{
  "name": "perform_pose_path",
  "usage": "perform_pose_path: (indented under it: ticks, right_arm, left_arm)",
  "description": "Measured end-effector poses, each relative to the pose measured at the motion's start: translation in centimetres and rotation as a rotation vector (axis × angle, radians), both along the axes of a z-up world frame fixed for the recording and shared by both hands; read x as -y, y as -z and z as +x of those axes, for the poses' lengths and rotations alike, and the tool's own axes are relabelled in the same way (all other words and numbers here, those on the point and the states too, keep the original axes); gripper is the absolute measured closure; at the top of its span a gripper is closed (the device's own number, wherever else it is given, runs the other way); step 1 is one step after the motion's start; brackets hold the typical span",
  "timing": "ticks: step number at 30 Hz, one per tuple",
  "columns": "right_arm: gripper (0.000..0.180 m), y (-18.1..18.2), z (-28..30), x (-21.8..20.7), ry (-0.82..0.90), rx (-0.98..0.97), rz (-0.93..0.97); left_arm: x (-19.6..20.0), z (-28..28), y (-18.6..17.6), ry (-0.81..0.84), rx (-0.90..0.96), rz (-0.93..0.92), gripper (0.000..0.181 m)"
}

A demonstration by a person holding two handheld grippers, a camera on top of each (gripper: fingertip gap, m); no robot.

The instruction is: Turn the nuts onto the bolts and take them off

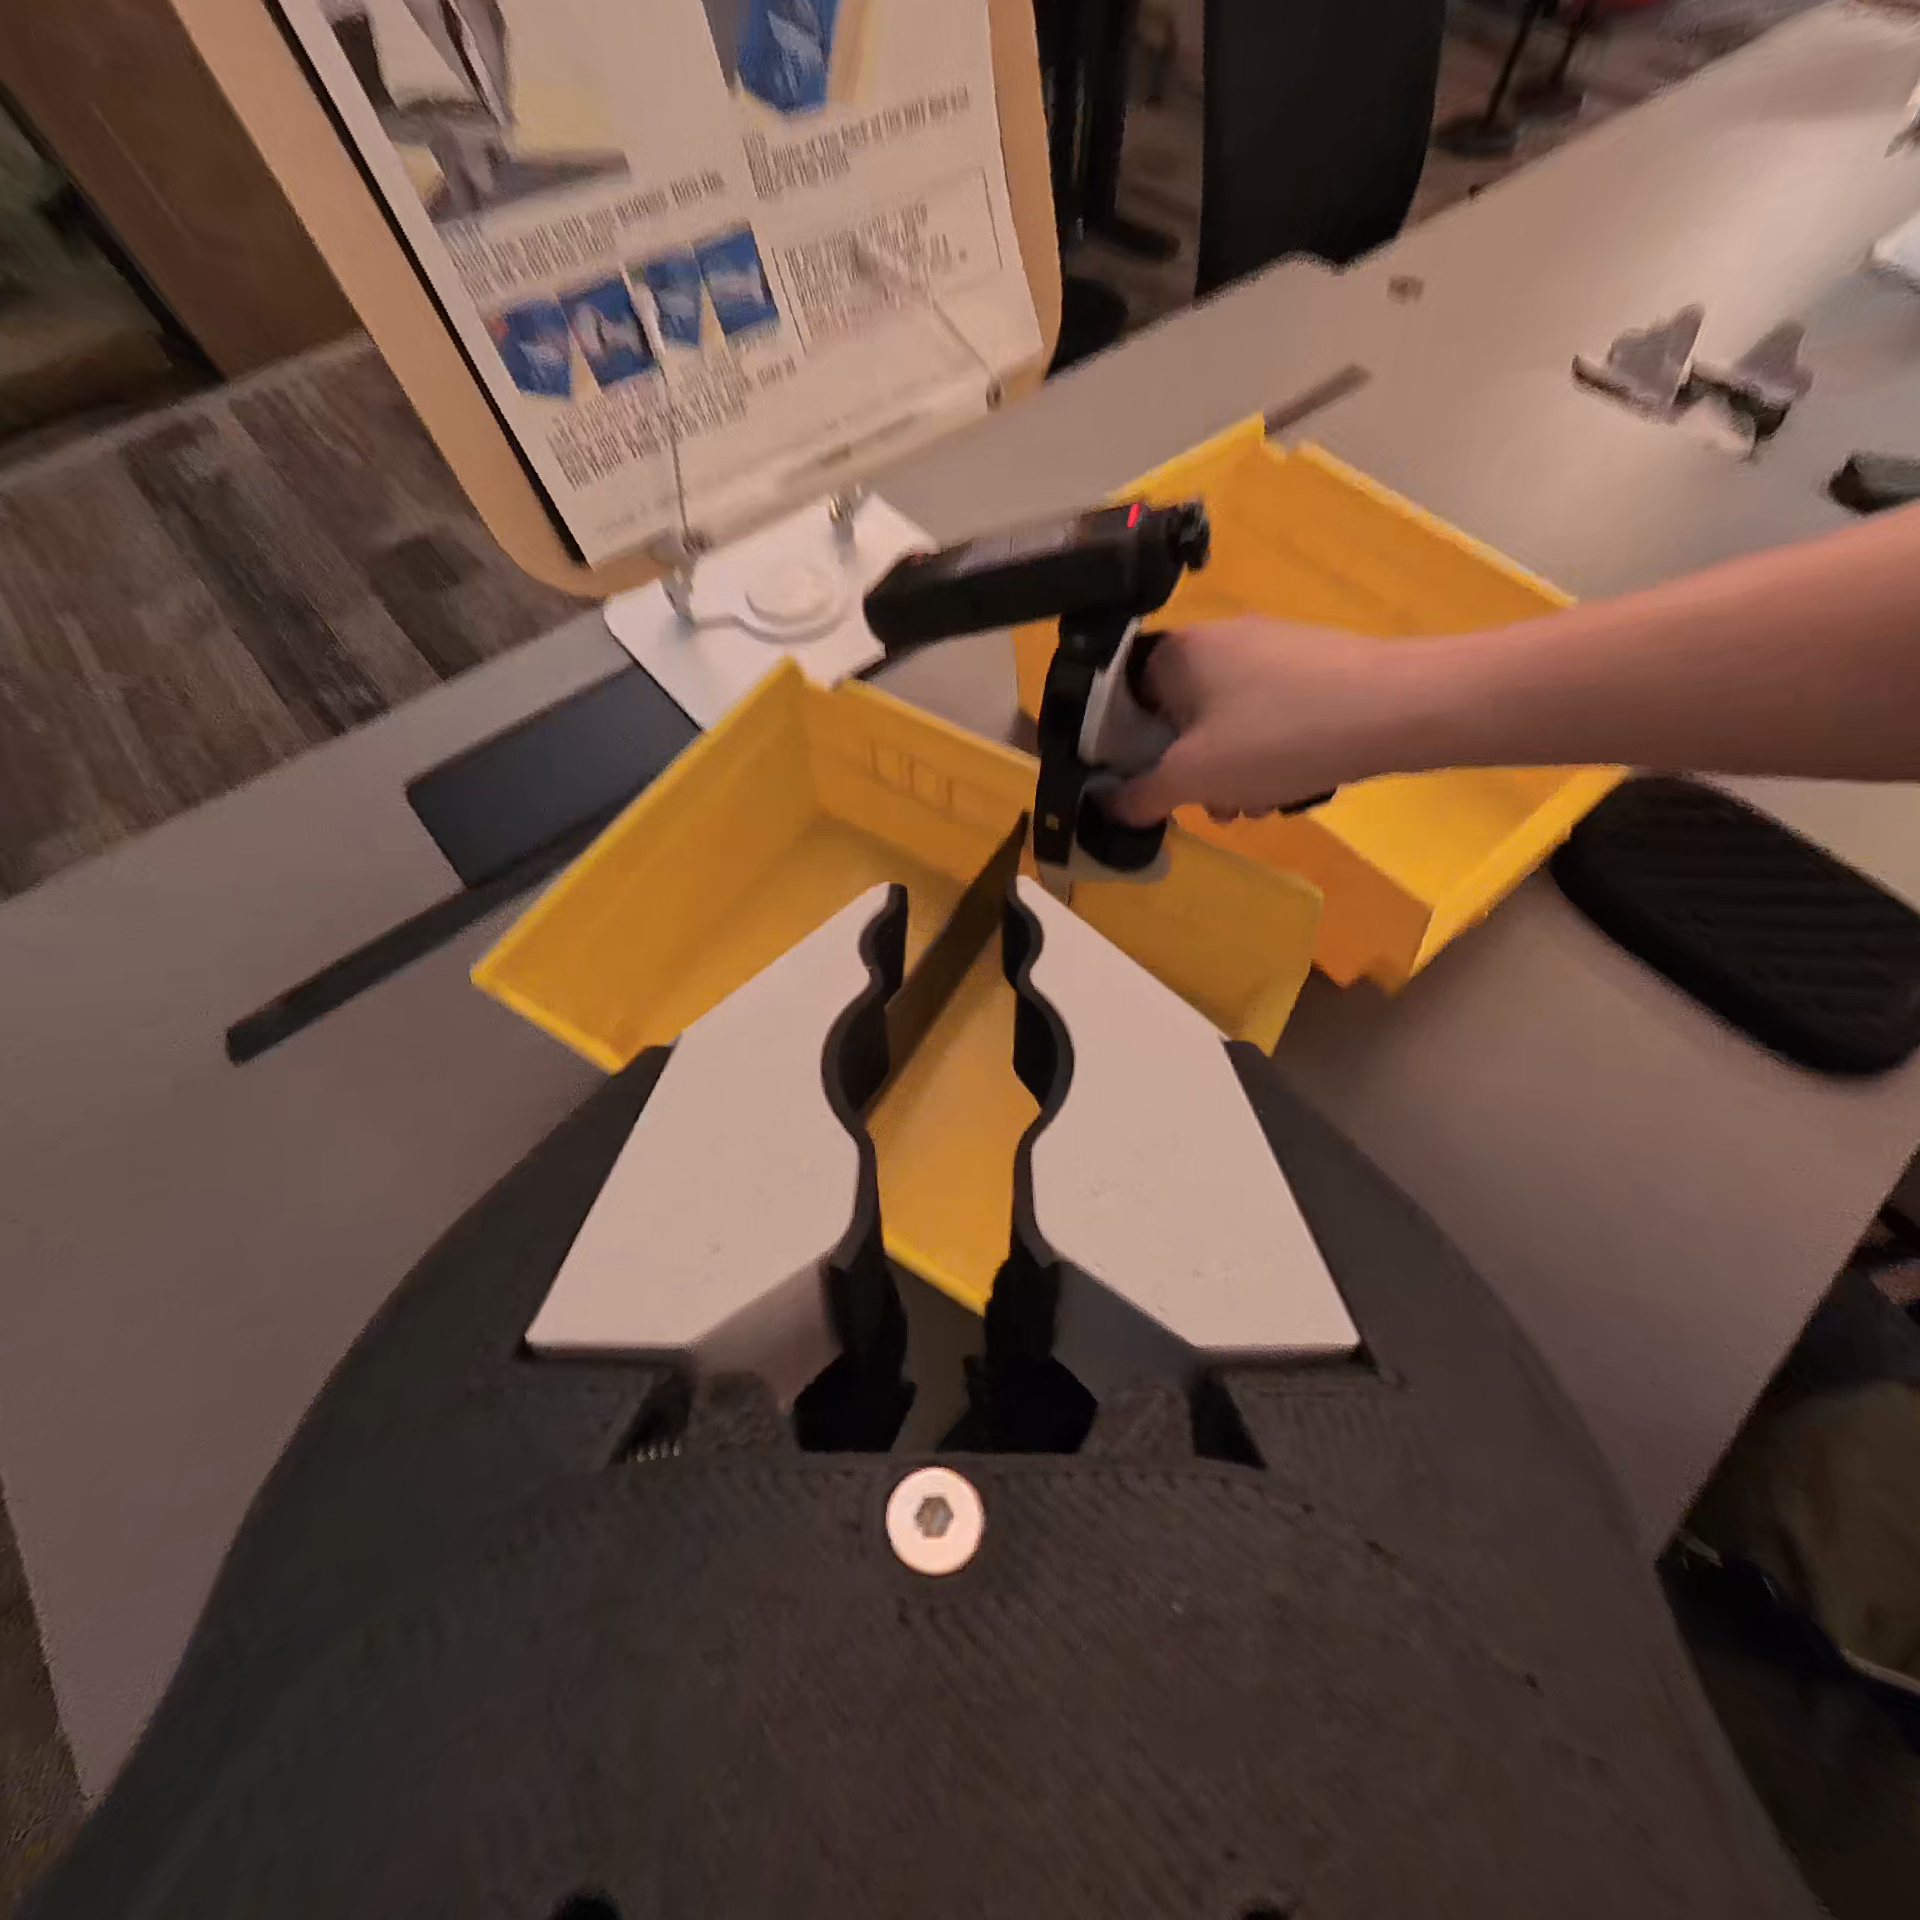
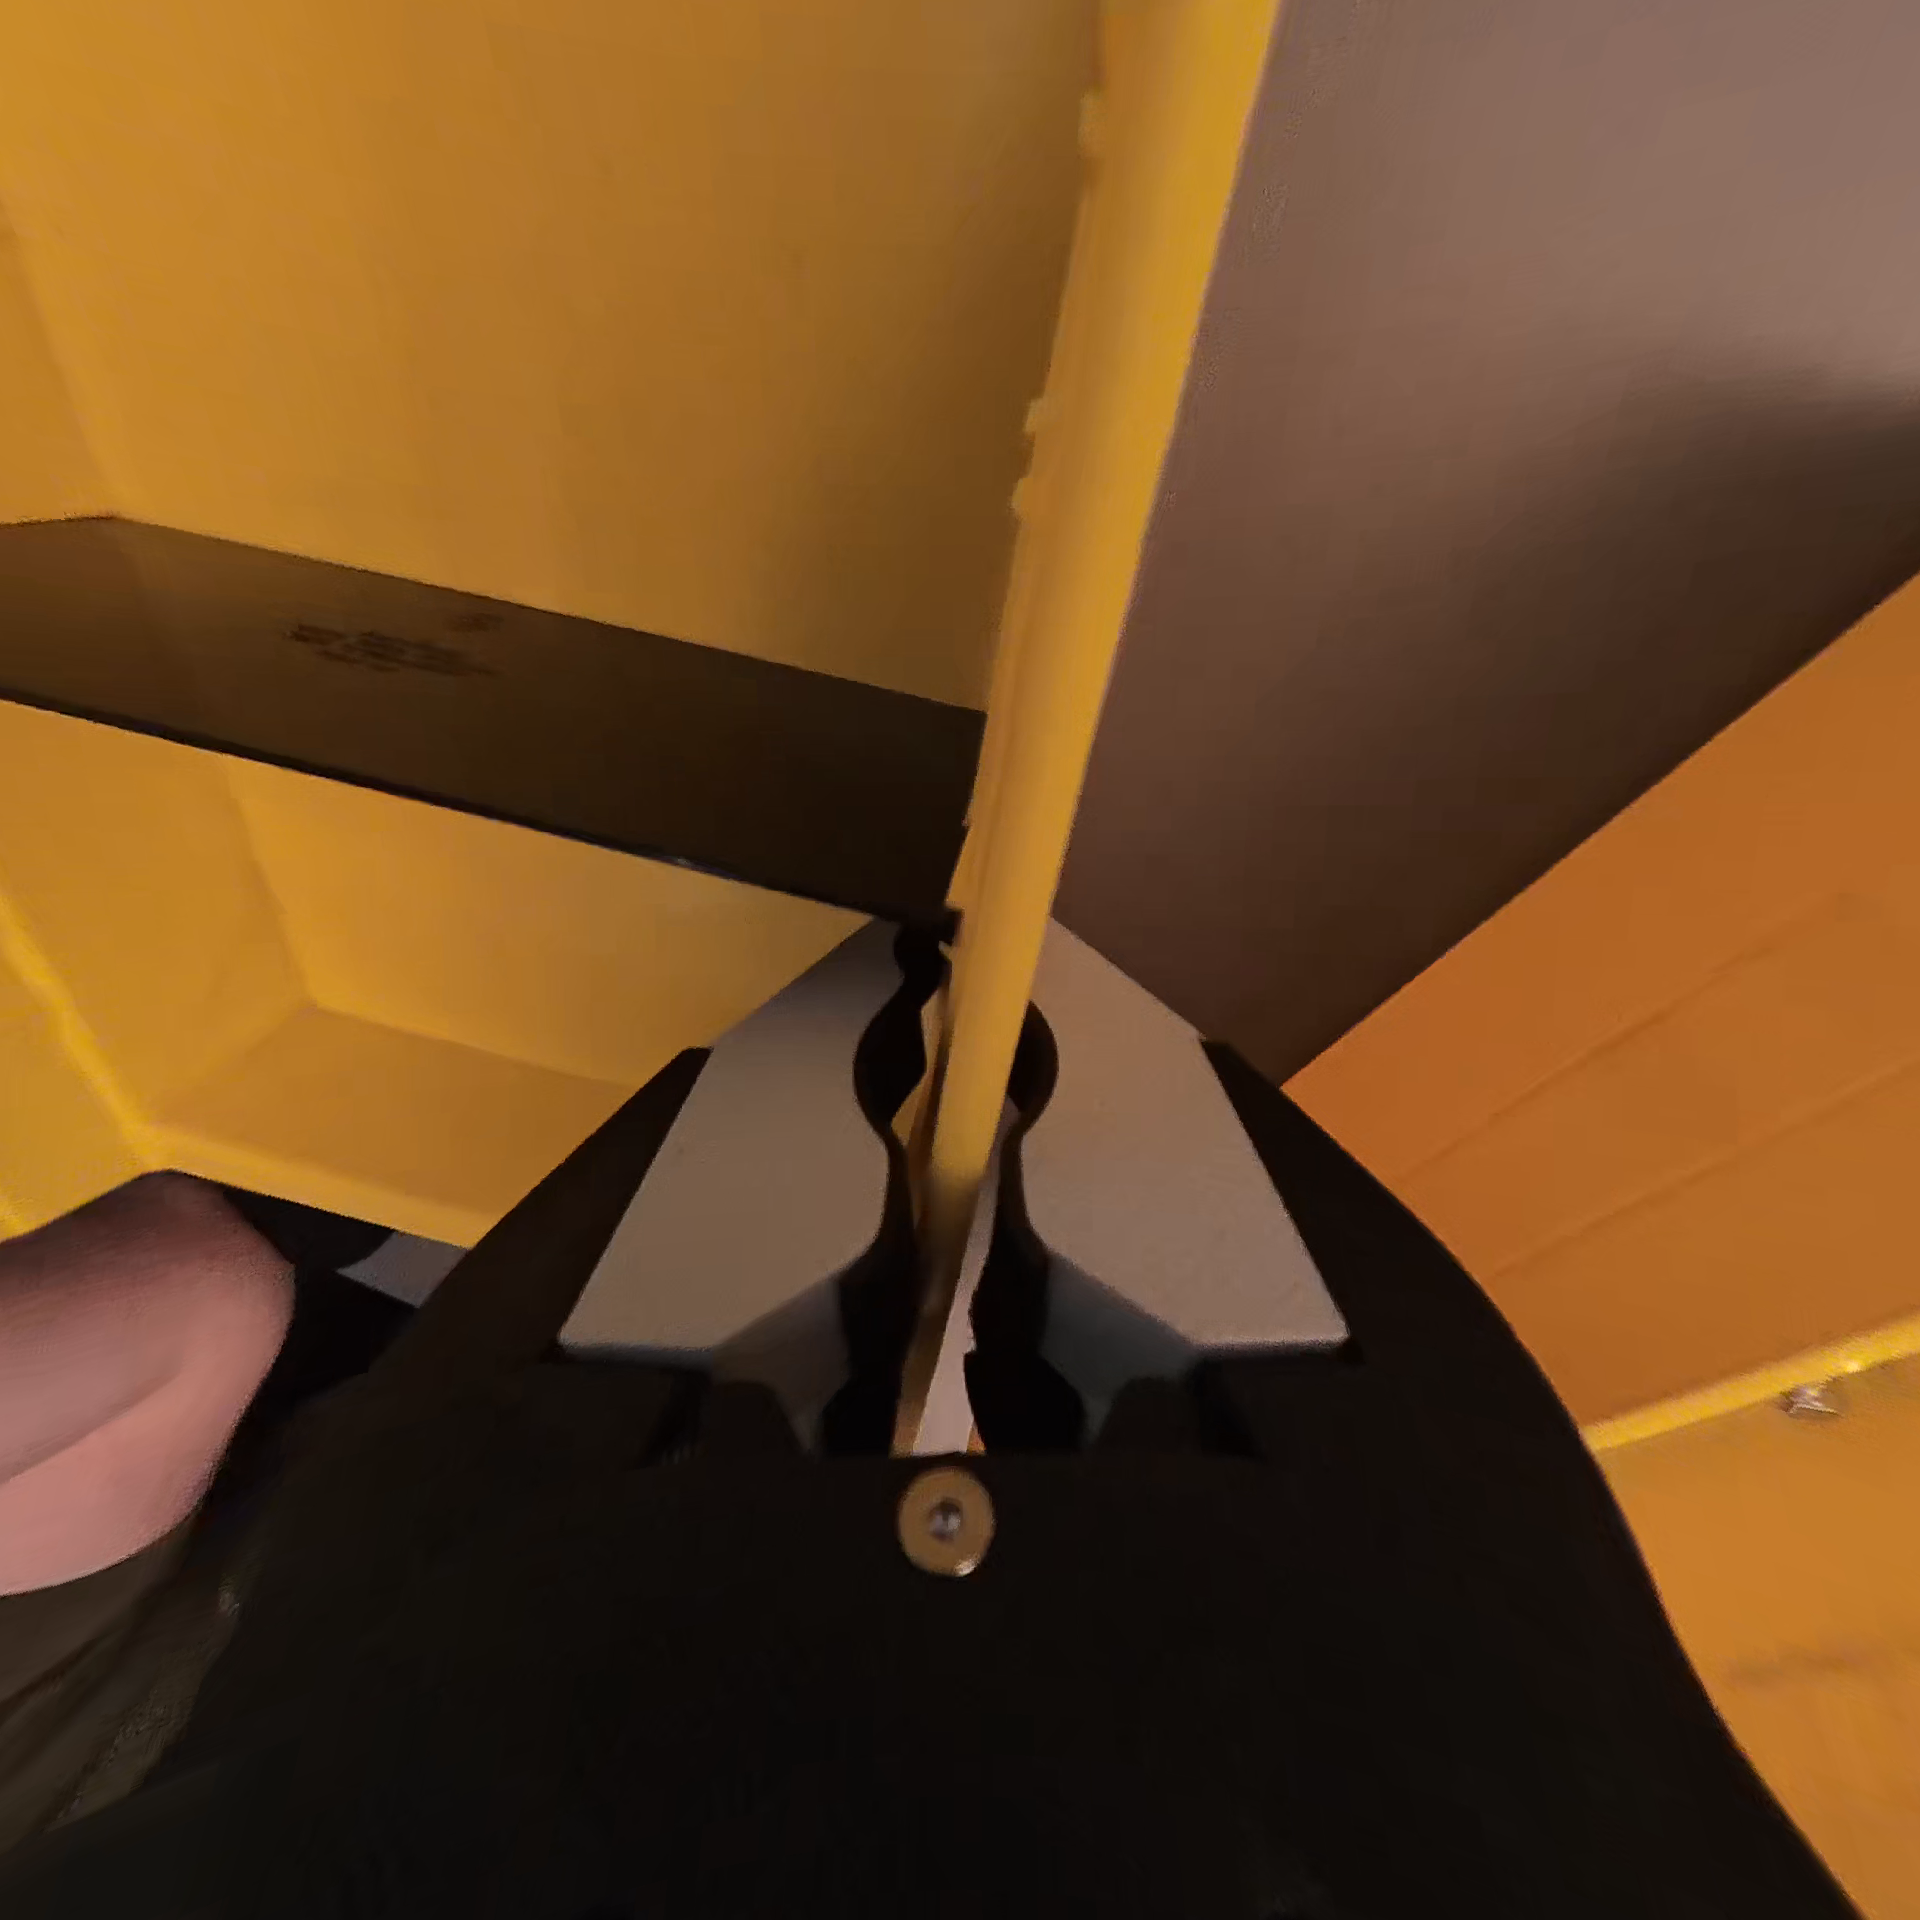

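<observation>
Nuts, bolts: none visible in either view; location cannot be told.

Near yellow bin (image 1: pixel 727 894): thin rigid plastic, light, likely slides; black divider (image 2: pixel 499 717) inside. Best hold: wall rim.

Right gripper (image 2: pixel 961 1091): fingers closed on bin side wall (image 2: pixel 1101 520).

Left gripper (image 1: pixel 945 1049): narrow gap, nothing held, above bin.

Second yellow bin (image 1: pixel 1403 665) just behind, on grey table (image 1: pixel 260 1195).

Grey worktop (image 1: pixel 1507 1195) under warm, dim light. Wood-patterned floor (image 1: pixel 208 540) at far left. Propped at the worktop's far edge, a printed instruction sheet (image 1: pixel 727 260) on a rounded tan board. Beyond, dark chair legs (image 1: pixel 1101 156).
</observation>
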State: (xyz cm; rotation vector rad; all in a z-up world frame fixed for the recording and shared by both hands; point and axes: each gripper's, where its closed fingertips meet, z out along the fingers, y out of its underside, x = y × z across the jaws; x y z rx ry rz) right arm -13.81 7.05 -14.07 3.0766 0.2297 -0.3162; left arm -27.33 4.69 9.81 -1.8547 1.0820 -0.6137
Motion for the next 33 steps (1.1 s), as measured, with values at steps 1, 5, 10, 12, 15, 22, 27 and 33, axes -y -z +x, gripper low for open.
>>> perform_pose_path:
  ticks: [1,5,10,12,15,22,27,33]
  right_arm:
    - [0.176,-0.4,-0.2,0.0,-0.009,-0.001,-0.008]
    - [0.176,-2.7,-1.4,0.7,-0.041,-0.07,-0.054]
    - [0.176,-7.6,-0.3,2.4,-0.095,-0.142,-0.058]
    - [0.176,-9.7,1.9,3.4,-0.088,-0.16,-0.05]
    - [0.176,-12.5,7.1,5.4,-0.03,-0.193,-0.031]
    - [0.176,-15.2,25.6,11.0,0.252,-0.115,0.094]
    - [0.176,-14.1,37.5,16.8,0.493,-0.028,0.147]
    - [0.176,-10.5,44.1,22.9,0.733,-0.067,0.137]
  left_arm:
    - [0.0,0.0,-1.2,-0.009,0.051,0.035,0.164]
    - [-0.3,-2.0,-6.8,-0.108,0.33,0.188,0.16]
    - [-1.1,-6.0,-9.6,-0.223,0.557,0.208,0.141]
    - [-1.8,-6.9,-9.3,-0.242,0.581,0.176,0.134]
    - [-2.8,-7.1,-8.6,-0.251,0.603,0.114,0.128]
    - [-6.2,-0.8,-1.9,-0.234,0.345,-0.075,0.081]
    - [-6.4,9.1,3.0,-0.058,0.298,-0.233,0.077]
    - [-0.5,20.1,11.2,0.169,0.077,-0.358,0.065]
